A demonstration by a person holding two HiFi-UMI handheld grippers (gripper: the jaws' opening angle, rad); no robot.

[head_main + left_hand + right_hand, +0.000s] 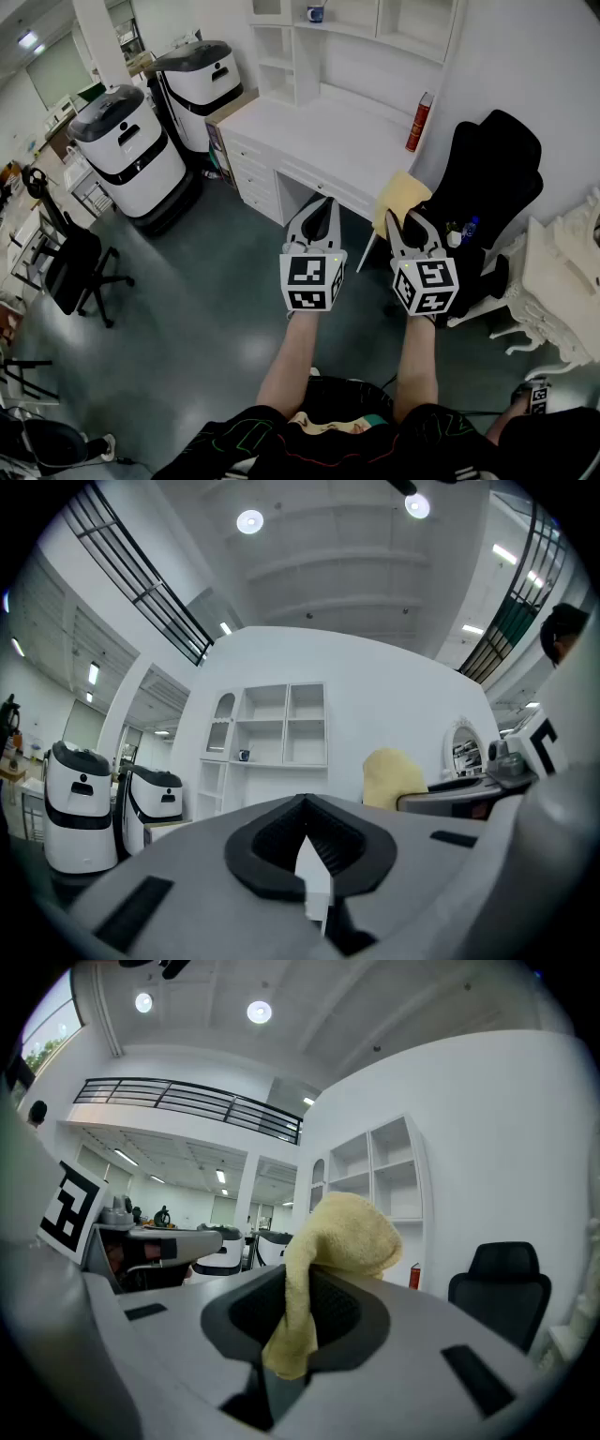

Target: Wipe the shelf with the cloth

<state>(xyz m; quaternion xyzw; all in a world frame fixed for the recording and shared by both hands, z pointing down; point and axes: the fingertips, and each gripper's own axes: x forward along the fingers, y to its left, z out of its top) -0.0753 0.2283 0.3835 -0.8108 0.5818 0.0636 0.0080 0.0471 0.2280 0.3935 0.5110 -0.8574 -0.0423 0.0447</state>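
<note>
Nearest, the left gripper [325,211] is empty, its fingers together. Beside it, the right gripper [412,223] has its fingers clamped on the yellow cloth [339,1232], held in the air short of the tabletop [323,131]. Beyond, the shelf [352,28] appears untouched, so all the wiping is judged still to do.

A lab hall: white robots [127,155] (two), desk [319,131], office chair [80,267].

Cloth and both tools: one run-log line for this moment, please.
stage: pre-wipe | right tool: shut on yellow cloth | left tool: shut, empty | shelf: ahead, untouched
</note>
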